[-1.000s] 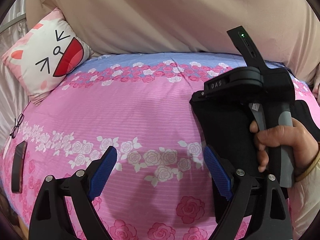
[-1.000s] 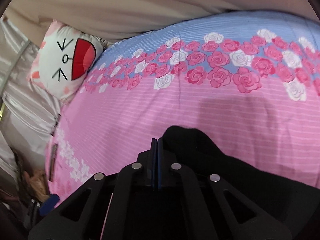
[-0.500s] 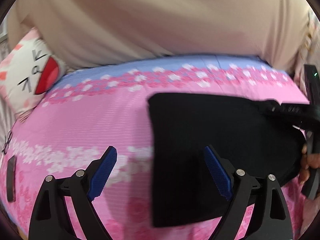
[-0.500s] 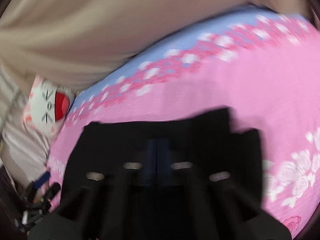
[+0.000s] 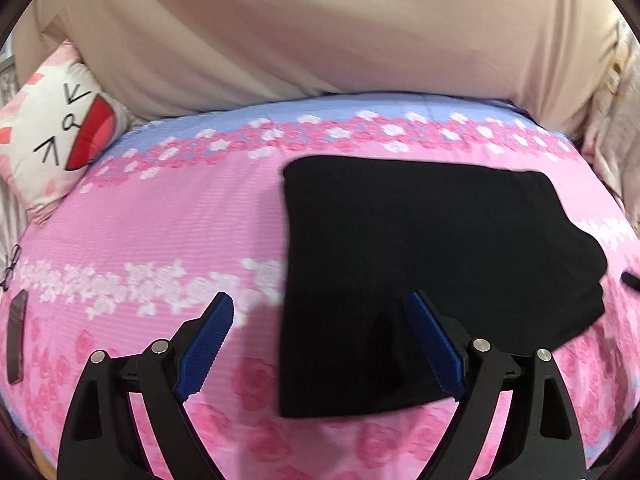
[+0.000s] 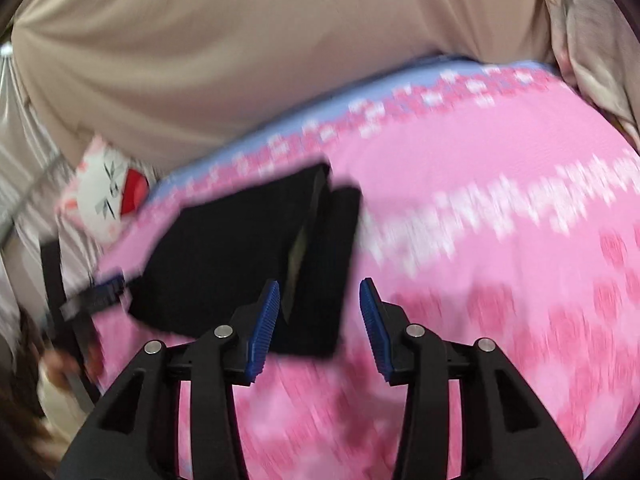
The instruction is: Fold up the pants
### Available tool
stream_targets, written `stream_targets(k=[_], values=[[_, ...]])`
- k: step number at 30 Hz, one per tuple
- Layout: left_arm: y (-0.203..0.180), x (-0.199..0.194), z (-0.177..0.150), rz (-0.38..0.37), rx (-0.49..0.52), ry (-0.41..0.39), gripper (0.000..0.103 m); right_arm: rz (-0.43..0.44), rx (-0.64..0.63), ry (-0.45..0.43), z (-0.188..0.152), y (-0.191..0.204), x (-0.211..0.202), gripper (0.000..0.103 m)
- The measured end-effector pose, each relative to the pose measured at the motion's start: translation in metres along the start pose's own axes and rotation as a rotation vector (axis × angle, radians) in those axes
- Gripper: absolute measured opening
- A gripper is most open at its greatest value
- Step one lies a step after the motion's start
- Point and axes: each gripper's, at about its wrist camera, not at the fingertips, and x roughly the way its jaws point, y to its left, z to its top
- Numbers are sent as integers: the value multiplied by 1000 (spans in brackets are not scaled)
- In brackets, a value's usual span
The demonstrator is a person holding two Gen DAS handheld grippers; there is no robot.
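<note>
Pants (image 5: 420, 264) lie folded flat on the bed (image 5: 168, 232); both left tongs (image 5: 320, 350) and right tongs (image 6: 316, 322) spread, empty. Folding looks finished; perhaps only smoothing remains.

text: none readable | labels: none | numbers: none | signs: none

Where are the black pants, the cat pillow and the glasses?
black pants (image 5: 420, 248), left wrist view, middle of the folded cloth.
cat pillow (image 5: 60, 128), left wrist view, on its face print.
glasses (image 5: 11, 266), left wrist view, on the frame at the bed's left edge.
</note>
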Motion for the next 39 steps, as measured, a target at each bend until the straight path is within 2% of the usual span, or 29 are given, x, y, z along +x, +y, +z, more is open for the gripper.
stream_targets(k=[2, 4, 6, 8, 11, 13, 15, 16, 17, 18, 20, 23, 25, 29, 32, 33, 35, 36, 37, 38, 39], values=[[-17, 5, -5, 16, 29, 19, 87, -32, -69, 12, -13, 7, 3, 41], [-28, 7, -10, 9, 49, 38, 87, -102, -160, 28, -20, 19, 10, 41], [-35, 5, -15, 43, 69, 30, 87, -143, -232, 46, -24, 27, 18, 41], [-38, 3, -21, 67, 88, 24, 87, -189, -305, 79, -28, 34, 32, 47], [-40, 1, -25, 77, 97, 28, 87, -196, -316, 108, -22, 38, 45, 47], [-41, 3, -26, 90, 104, 30, 87, -185, -265, 85, -12, 34, 42, 16], [-42, 6, -27, 100, 109, 31, 91, -145, -162, 41, -3, 23, 24, 15], [-42, 7, -28, 107, 110, 28, 97, -150, -127, 48, -5, 14, 21, 15], [-41, 9, -29, 107, 110, 26, 98, -210, -97, 77, -12, 0, 29, 15], [-40, 11, -30, 101, 105, 32, 98, -283, -67, 87, -18, -16, 34, 0], [-36, 15, -32, 92, 86, 35, 98, -210, 24, 61, -12, -34, 16, 3], [-35, 10, -28, 81, 67, 45, 98, -207, 68, -22, -11, -46, -22, 7], [-36, 2, -25, 70, 62, 29, 98, -115, 59, -12, -15, -38, -29, 7], [-51, -6, -21, 38, 80, 14, 98, 59, -22, 76, -28, -4, 0, 7], [-67, -5, -20, 37, 123, 14, 98, 47, -105, 107, -26, 19, 27, 9], [-72, -6, -20, 36, 137, 13, 98, 47, -105, 115, -23, 21, 35, 13], [-78, -7, -19, 32, 150, 6, 98, 55, -119, 111, -15, 24, 45, 14], [-78, -7, -19, 27, 154, 2, 98, 25, -136, 117, -12, 24, 51, 11], [-79, -7, -19, 26, 158, -1, 98, -45, -130, 140, -13, 18, 57, 10], [-80, -6, -19, 33, 164, -1, 98, -20, -49, 164, -10, -2, 65, 4], [-77, -5, -19, 54, 169, 2, 98, 25, 44, 173, -10, -17, 60, 2]])
